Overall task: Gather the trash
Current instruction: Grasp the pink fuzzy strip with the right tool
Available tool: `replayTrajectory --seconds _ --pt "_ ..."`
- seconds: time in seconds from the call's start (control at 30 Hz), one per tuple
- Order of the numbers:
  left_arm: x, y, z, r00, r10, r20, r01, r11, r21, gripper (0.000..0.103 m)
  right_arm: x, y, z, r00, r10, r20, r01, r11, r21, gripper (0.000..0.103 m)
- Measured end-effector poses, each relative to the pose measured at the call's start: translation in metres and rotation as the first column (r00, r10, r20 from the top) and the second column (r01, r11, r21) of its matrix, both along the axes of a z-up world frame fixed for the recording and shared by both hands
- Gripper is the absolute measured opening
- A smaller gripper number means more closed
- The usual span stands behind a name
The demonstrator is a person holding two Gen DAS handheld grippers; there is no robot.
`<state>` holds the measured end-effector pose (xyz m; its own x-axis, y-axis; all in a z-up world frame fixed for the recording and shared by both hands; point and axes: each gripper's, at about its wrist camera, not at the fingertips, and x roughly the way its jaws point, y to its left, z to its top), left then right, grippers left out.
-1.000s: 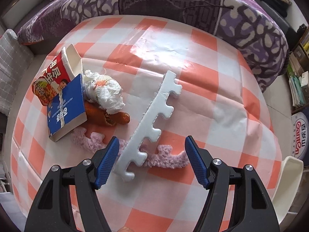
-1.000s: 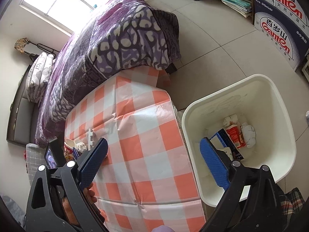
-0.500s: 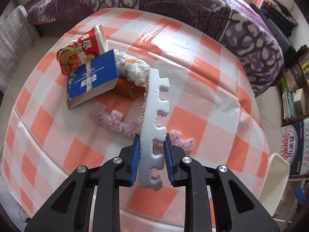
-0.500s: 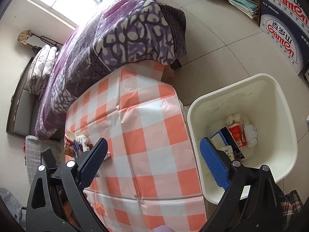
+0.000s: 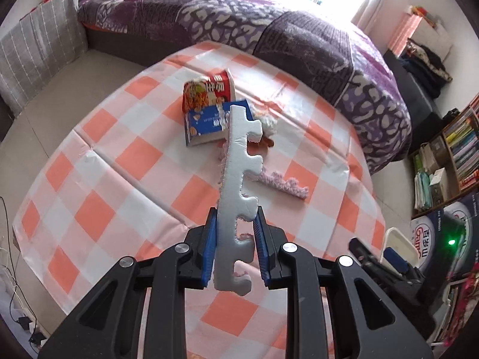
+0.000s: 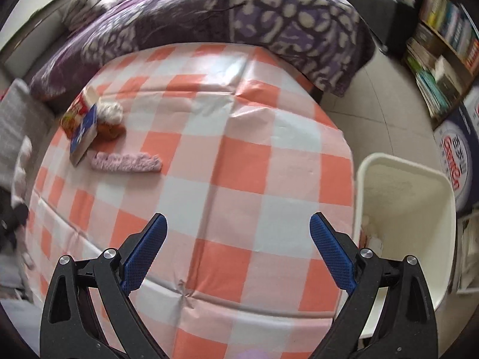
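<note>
My left gripper (image 5: 235, 233) is shut on a white notched foam strip (image 5: 238, 179) and holds it lifted above the checked table (image 5: 119, 179). On the table lie a red noodle cup (image 5: 208, 94), a blue box (image 5: 209, 122), crumpled white paper (image 6: 110, 110) and a pink fuzzy strip (image 5: 281, 184), which also shows in the right wrist view (image 6: 125, 163). My right gripper (image 6: 236, 248) is open and empty above the table's near edge. The white trash bin (image 6: 404, 209) stands on the floor to its right.
A purple patterned bed (image 6: 239, 15) borders the table's far side. Bookshelves (image 5: 458, 149) and printed cartons (image 6: 455, 161) stand at the right. A grey cushion (image 5: 36, 51) lies at the far left.
My left gripper closed on the white foam strip and lifted it off the table. My right gripper swung from over the bin toward the table, staying open.
</note>
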<state>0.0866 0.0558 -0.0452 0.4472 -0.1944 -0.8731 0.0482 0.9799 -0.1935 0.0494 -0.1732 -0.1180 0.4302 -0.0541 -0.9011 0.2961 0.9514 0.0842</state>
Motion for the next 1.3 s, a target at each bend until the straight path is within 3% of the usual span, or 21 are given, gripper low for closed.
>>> replayTrajectory --seconds 0.13,0.27,0.47,0.63,0.7,0.73,0.8,0.87,1.07,1.3 --pt "0.002 0.016 0.028 0.997 0.013 0.076 -0.012 1.0 -0.021 0.024 0.031 0.045 -0.003 0.977 0.21 0.046 -0.206 0.976 -0.076 0.092" --pt "0.008 0.036 0.031 0.996 0.054 0.071 -0.051 0.997 -0.054 0.024 0.073 0.077 -0.014 0.924 0.38 0.048 -0.376 0.924 -0.072 0.092" --pt "0.012 0.053 0.024 0.996 0.08 0.023 -0.079 0.995 -0.067 0.024 0.118 0.112 -0.027 0.89 0.457 0.014 -0.453 0.885 -0.106 0.092" --pt "0.013 0.072 0.024 0.993 0.114 0.025 -0.111 0.991 -0.076 0.024 0.125 0.135 -0.044 0.853 0.519 -0.049 -0.52 0.84 -0.159 0.09" --pt "0.015 0.08 0.024 0.992 0.129 0.015 -0.127 0.988 -0.094 0.024 0.121 0.141 -0.05 0.842 0.536 -0.066 -0.539 0.825 -0.169 0.082" --pt "0.015 0.083 0.024 0.991 0.134 0.01 -0.132 0.986 -0.102 0.024 0.119 0.14 -0.05 0.844 0.534 -0.051 -0.535 0.832 -0.149 0.08" --pt "0.014 0.088 0.023 0.99 0.142 0.002 -0.14 0.983 -0.116 0.024 0.117 0.136 -0.047 0.858 0.513 -0.021 -0.513 0.853 -0.1 0.051" --pt "0.013 0.091 0.024 0.99 0.143 0.0 -0.142 0.982 -0.121 0.024 0.116 0.136 -0.043 0.874 0.485 -0.016 -0.484 0.87 -0.095 0.029" --pt "0.008 0.094 0.029 0.99 0.143 0.019 -0.14 0.984 -0.106 0.024 0.097 0.123 -0.034 0.931 0.364 -0.01 -0.364 0.93 -0.057 0.028" --pt "0.007 0.091 0.027 0.991 0.137 0.013 -0.134 0.985 -0.112 0.024 0.071 0.095 -0.006 0.97 0.242 0.032 -0.241 0.97 -0.018 0.027"
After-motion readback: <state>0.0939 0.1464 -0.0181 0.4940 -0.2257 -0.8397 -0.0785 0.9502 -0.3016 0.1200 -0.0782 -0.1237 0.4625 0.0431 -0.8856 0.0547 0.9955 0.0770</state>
